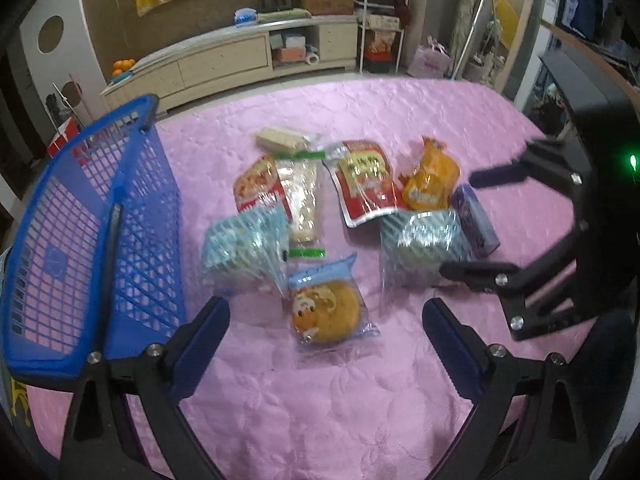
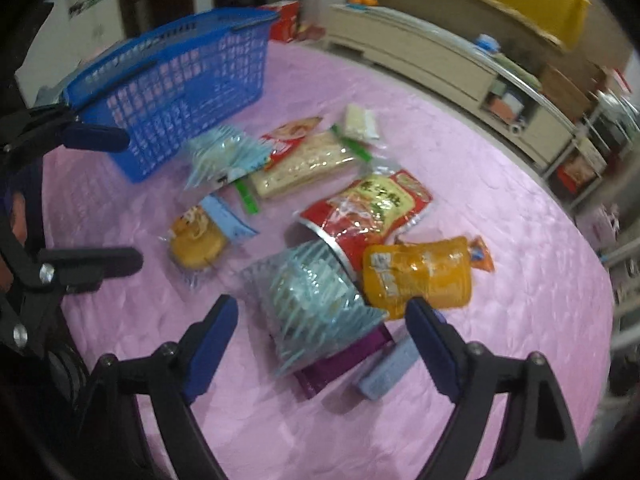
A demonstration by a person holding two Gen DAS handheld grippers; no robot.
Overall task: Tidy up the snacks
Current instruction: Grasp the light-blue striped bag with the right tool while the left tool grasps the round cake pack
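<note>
Your left gripper (image 1: 326, 320) hangs over the near edge of the counter (image 1: 360, 412), its fingers (image 1: 204, 340) spread wide and holding nothing. Between them, on the pink quilted cover, lies a round yellow cake (image 1: 328, 312) in a clear wrapper.

Your right gripper (image 2: 322, 328) is just as wide open and also empty. Below it lies a pale blue striped packet (image 2: 316, 304), resting partly on a purple box (image 2: 344, 360). One fingertip sits just beside an orange packet (image 2: 420, 272); whether it touches is hard to tell through the blur.

The snacks lie in a loose cluster mid-counter. A red pouch (image 1: 364, 182) with yellow lettering lies beside the orange packet, its lower edge against the striped packet. A second pale blue packet (image 1: 244, 244) lies toward the left side, touching a long clear pack of pale biscuits (image 1: 302, 196) that overlaps a red-and-white packet (image 1: 256, 184). A small pale wafer pack (image 1: 280, 139) sits farthest back.

The blue mesh basket (image 1: 80, 216) stands at the counter's left edge, just beside the second blue packet; no snack shows inside it.
</note>
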